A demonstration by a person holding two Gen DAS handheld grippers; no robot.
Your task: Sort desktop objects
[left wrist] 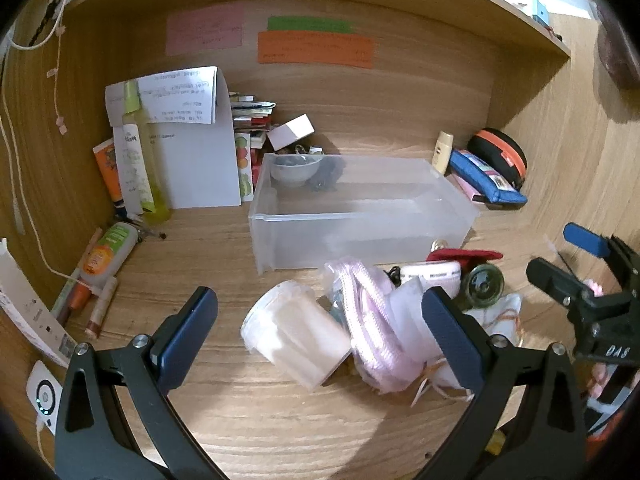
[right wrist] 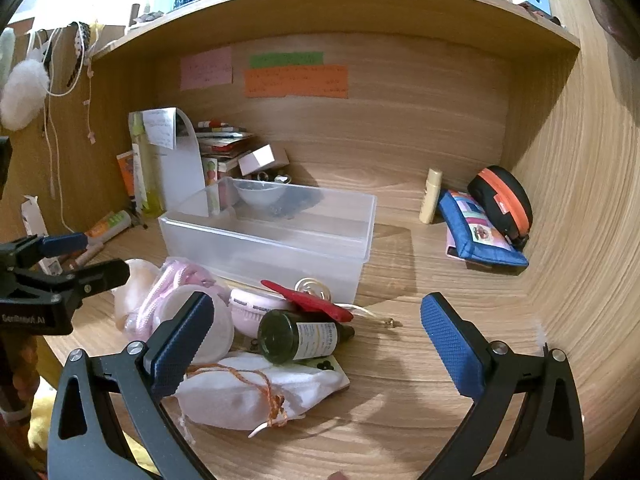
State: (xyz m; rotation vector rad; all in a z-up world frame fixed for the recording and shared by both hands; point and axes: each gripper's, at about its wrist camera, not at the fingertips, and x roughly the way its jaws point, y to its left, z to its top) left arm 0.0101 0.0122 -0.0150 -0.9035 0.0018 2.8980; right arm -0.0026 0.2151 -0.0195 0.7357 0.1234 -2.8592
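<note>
A heap of small items lies on the wooden desk in front of a clear plastic bin. My left gripper is open, low over a translucent white cup lying on its side and a pink zip pouch; it holds nothing. My right gripper is open too, with a dark green bottle and a white drawstring bag between its fingers, untouched. A red flat piece and a pink case lie behind the bottle. Each gripper shows at the edge of the other view: the right gripper and the left gripper.
The bin holds a small bowl and something dark. A blue pencil case, a black-orange round case and a cream tube sit at the back right. Bottles and tubes, papers and boxes crowd the back left.
</note>
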